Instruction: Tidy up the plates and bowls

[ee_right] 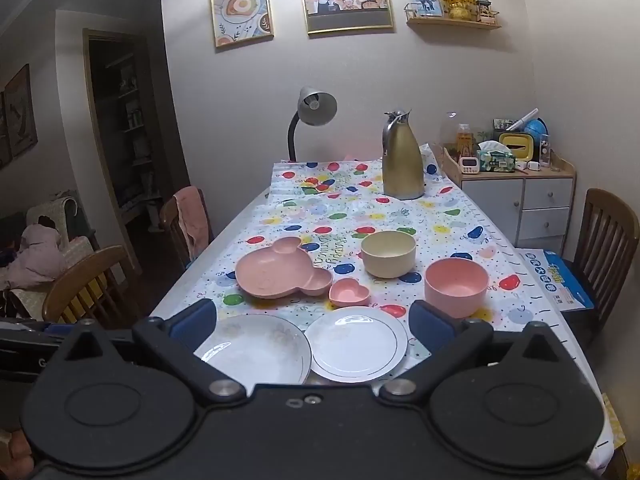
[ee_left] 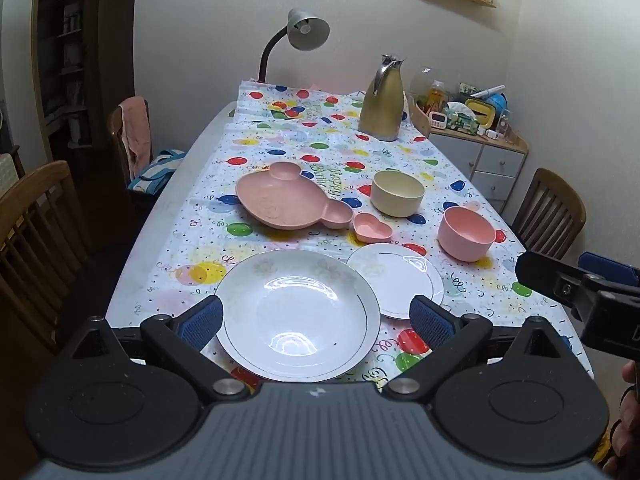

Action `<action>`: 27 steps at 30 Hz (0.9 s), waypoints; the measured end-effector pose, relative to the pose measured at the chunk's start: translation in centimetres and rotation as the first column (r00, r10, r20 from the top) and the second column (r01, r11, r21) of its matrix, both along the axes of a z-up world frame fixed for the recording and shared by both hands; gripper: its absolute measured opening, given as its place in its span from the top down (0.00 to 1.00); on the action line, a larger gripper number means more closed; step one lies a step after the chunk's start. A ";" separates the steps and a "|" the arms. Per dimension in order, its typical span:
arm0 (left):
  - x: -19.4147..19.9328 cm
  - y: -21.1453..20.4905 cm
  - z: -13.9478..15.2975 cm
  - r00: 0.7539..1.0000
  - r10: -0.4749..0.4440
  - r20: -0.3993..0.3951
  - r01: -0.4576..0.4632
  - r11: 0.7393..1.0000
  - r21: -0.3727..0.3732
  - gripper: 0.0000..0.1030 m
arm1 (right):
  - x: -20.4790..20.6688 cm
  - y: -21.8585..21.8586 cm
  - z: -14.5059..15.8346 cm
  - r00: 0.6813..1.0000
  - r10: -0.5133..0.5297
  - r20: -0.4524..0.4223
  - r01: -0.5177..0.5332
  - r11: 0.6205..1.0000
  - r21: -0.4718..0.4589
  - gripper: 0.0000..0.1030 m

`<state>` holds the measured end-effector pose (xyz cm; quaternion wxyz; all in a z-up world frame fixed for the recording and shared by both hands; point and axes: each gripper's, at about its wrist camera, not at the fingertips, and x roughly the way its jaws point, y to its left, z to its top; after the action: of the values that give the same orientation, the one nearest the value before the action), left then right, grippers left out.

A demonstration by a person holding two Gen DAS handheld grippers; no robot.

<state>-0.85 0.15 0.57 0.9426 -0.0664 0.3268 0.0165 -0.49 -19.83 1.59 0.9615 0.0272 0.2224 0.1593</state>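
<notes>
We see six pieces of tableware on a balloon-print tablecloth. Lowest in the left wrist view is a deep white plate with a thin dark rim line and faint flower prints. A smaller white plate with the same rim line sits to its right, just beside it, its left edge hidden behind the deep plate's rim. Above them, mid-frame, lie a pink divided plate shaped like a mouse head with two ear compartments, and a small pink heart-shaped dish close by its lower right ear. A cream bowl stands right of centre, and a pink bowl sits further right and lower. All the bowls, plates and compartments we can see into hold nothing.

On the cloth between the pink plate and the cream bowl we read "Happy Birthday", upside down. A blue printed sheet at the right edge of the right wrist view carries writing we cannot make out.

The left gripper is spread wide above the deep white plate, pinching nothing. The right gripper is likewise spread wide, low in its frame over both white plates, and grips nothing. A gold jug stands upright in the upper middle.
</notes>
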 end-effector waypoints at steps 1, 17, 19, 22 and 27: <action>-0.1 0.0 0.1 1.000 0.000 -0.001 0.000 1.000 0.000 0.03 | -0.1 0.1 0.0 1.000 -0.005 -0.002 0.005 1.000 -0.005 0.00; 0.4 -0.4 -0.5 0.999 -0.031 -0.013 0.031 0.999 -0.017 0.03 | 0.0 -0.6 0.0 0.996 -0.070 -0.056 0.070 0.998 0.003 0.00; 0.3 -0.6 -0.6 0.999 -0.032 -0.013 0.031 0.999 -0.017 0.03 | 0.0 -0.7 -0.1 0.995 -0.082 -0.064 0.082 0.997 -0.006 0.00; 0.4 -0.6 -0.7 0.999 -0.031 -0.014 0.031 0.999 -0.016 0.03 | 0.2 -0.8 -0.2 0.993 -0.089 -0.073 0.089 0.996 -0.003 0.01; 0.5 -0.7 -0.8 0.999 -0.030 -0.014 0.030 0.999 -0.017 0.03 | 0.3 -0.8 -0.2 0.995 -0.076 -0.067 0.076 0.997 -0.002 0.02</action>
<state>-0.39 -0.60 -0.23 0.9398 -0.0694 0.3345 0.0000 -0.23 -20.59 1.42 0.9588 0.0410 0.2533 0.1217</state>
